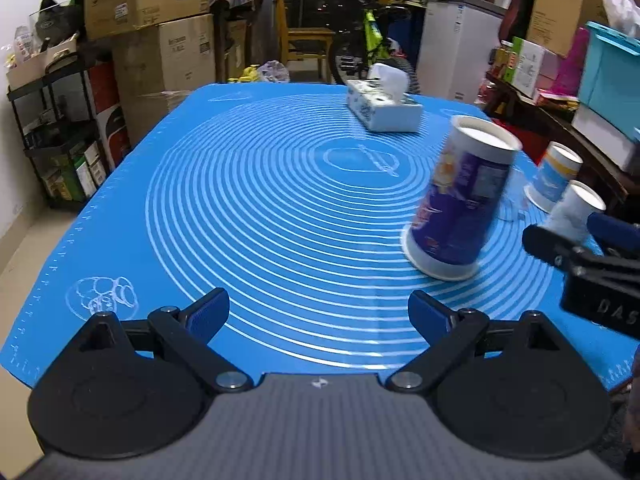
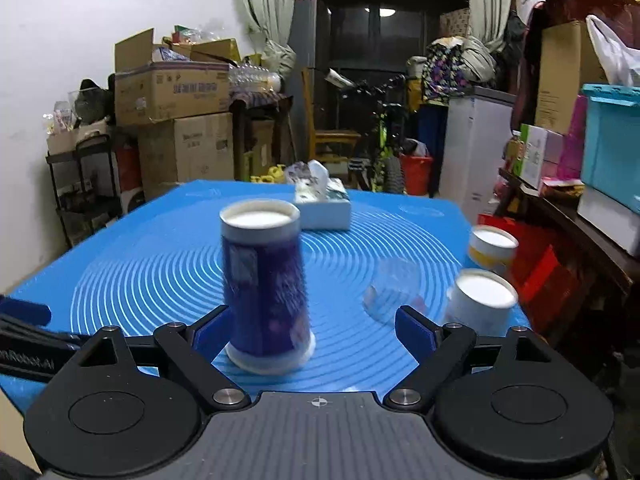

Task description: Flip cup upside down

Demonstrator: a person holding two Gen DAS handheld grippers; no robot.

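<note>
A tall purple paper cup [image 1: 460,200] stands mouth-down on the blue mat [image 1: 260,200], blurred as if rocking. In the right wrist view the cup [image 2: 266,284] sits just beyond my open right gripper [image 2: 312,332], nearer its left finger and not held. My left gripper [image 1: 318,312] is open and empty, low over the mat, left of the cup. The right gripper's body [image 1: 592,264] shows at the left wrist view's right edge.
Two more upturned paper cups [image 2: 482,300] [image 2: 492,246] and a clear plastic cup lying on its side [image 2: 392,288] sit at the mat's right edge. A tissue box [image 2: 322,204] stands at the far side. Boxes, shelves and a bicycle surround the table.
</note>
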